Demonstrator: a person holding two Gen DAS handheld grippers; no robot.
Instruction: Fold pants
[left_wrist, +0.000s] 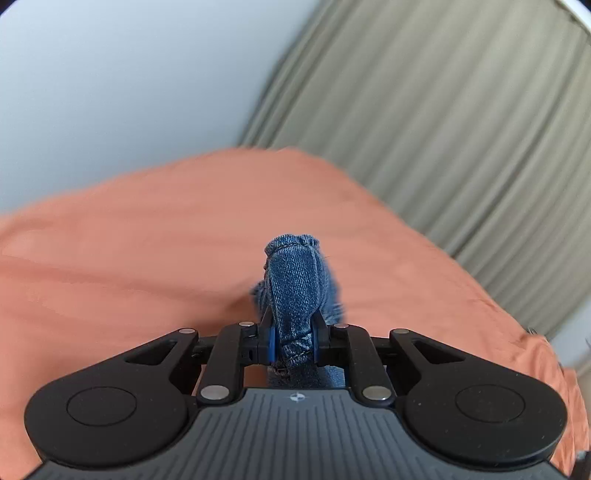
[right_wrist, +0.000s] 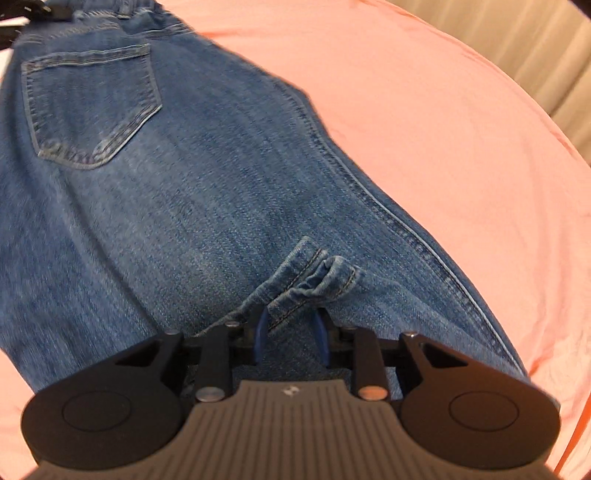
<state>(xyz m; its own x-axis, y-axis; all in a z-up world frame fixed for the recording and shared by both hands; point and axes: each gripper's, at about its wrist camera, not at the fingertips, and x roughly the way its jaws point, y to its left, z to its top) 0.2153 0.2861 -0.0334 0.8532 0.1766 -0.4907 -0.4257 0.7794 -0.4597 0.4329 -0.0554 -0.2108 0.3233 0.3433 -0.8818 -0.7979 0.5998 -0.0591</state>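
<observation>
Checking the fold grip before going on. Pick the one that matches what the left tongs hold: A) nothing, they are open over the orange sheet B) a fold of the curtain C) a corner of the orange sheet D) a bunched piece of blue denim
D: in the left wrist view the left tongs are shut on a bunched piece of blue denim sticking out above the orange sheet.

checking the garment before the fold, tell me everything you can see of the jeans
The jeans are mid-blue denim with stitched seams, lying spread on an orange sheet. A back patch pocket faces up near the waistband at the far end, and a side seam runs along the right edge. The right tongs pinch a bunched hem above the spread fabric. The left tongs clamp another denim bunch, raised above the sheet.
</observation>
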